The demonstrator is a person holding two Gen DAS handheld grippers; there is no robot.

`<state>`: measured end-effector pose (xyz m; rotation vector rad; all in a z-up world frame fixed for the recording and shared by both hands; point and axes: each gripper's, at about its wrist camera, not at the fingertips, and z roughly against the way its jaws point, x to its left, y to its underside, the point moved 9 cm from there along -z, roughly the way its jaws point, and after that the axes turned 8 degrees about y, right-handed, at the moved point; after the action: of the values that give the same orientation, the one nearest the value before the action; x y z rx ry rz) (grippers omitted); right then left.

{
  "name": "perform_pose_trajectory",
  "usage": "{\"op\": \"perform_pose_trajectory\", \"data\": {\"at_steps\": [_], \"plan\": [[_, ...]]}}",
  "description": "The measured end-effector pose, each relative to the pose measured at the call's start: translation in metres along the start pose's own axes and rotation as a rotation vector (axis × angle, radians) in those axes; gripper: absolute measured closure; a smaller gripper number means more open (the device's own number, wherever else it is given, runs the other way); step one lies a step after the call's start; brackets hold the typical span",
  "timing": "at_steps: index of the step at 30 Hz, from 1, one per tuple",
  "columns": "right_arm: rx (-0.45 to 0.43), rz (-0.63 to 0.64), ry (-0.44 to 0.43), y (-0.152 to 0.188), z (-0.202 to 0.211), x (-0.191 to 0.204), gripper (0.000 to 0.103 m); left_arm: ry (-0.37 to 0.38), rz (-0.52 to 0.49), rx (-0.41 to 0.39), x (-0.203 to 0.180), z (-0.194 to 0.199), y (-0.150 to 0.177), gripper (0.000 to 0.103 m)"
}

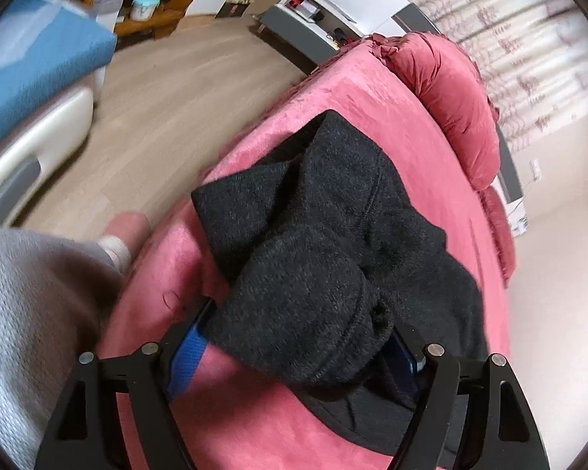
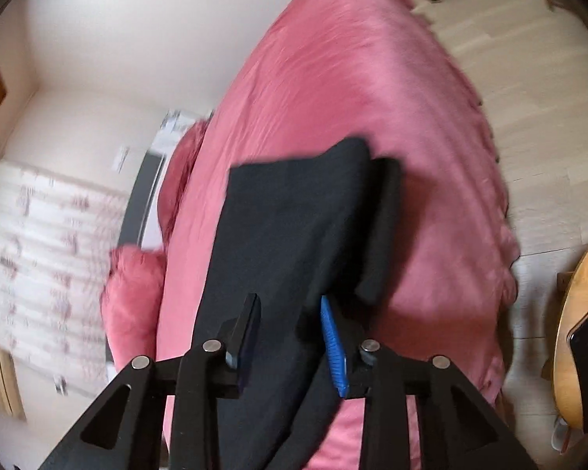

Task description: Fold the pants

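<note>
**Thick fold held in the left gripper, right gripper loose over the cloth**

Your left gripper point(image 1: 294, 337), at the bottom centre of its view, is clamped wide on a thick bundled fold of the black pants point(image 1: 333, 235); the cloth fills the gap between the blue pads point(image 1: 186, 356), which is likely why the jaws stand so far apart. Holding the doubled layer there keeps the fold from sliding open. Your grey sleeve point(image 1: 31, 313) fills the lower left.

Your right gripper point(image 2: 290, 337), at the bottom centre of its own view, stands partly apart; the picture is blurred, and the pads do not appear to press on anything. The pants point(image 2: 294, 227) lie flat beneath and beyond it, running up the middle of the frame.

The pants rest on the pink bedspread point(image 1: 372, 98), with a pink pillow point(image 1: 450, 90) at the upper right of the left view. The only container visible is a small teal-lidded jar point(image 1: 145, 6) at the upper left; its contents cannot be made out.
</note>
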<state>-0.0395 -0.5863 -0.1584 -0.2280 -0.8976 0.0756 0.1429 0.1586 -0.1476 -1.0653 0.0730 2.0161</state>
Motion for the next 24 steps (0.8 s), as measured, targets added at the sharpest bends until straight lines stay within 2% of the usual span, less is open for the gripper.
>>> {"op": "perform_pose_trajectory", "data": {"at_steps": [2,4,7,11,13,16,18,20,22,24], "plan": [[0.084,0.024,-0.024,0.024,-0.015,0.012,0.069,0.047,0.029,0.023,-0.002,0.002,0.004,0.023],[0.167,0.055,-0.007,0.053,-0.029,0.02,0.069,0.094,0.041,0.051,-0.006,0.005,0.008,0.023],[0.229,0.051,-0.009,0.099,-0.038,0.03,0.069,0.114,0.029,0.058,-0.01,0.012,0.012,0.023],[0.217,0.06,-0.038,0.134,-0.041,0.042,0.069,0.115,-0.031,0.037,-0.016,0.025,0.018,0.023],[0.235,0.107,-0.051,0.15,-0.042,0.057,0.069,0.127,-0.077,0.013,-0.023,0.034,0.02,0.023],[0.264,0.231,-0.06,0.166,-0.045,0.076,0.068,0.144,-0.128,-0.005,-0.03,0.044,0.023,0.025],[0.302,0.263,-0.085,0.177,-0.049,0.083,0.066,0.15,-0.161,0.014,-0.034,0.045,0.027,0.032],[0.31,0.267,-0.089,0.178,-0.052,0.082,0.067,0.162,-0.176,0.051,-0.04,0.038,0.031,0.034],[0.302,0.247,-0.089,0.174,-0.055,0.08,0.071,0.157,-0.153,0.063,-0.042,0.03,0.031,0.034],[0.295,0.238,-0.083,0.173,-0.048,0.066,0.075,0.167,-0.08,0.071,-0.041,0.021,0.028,0.029]]}}
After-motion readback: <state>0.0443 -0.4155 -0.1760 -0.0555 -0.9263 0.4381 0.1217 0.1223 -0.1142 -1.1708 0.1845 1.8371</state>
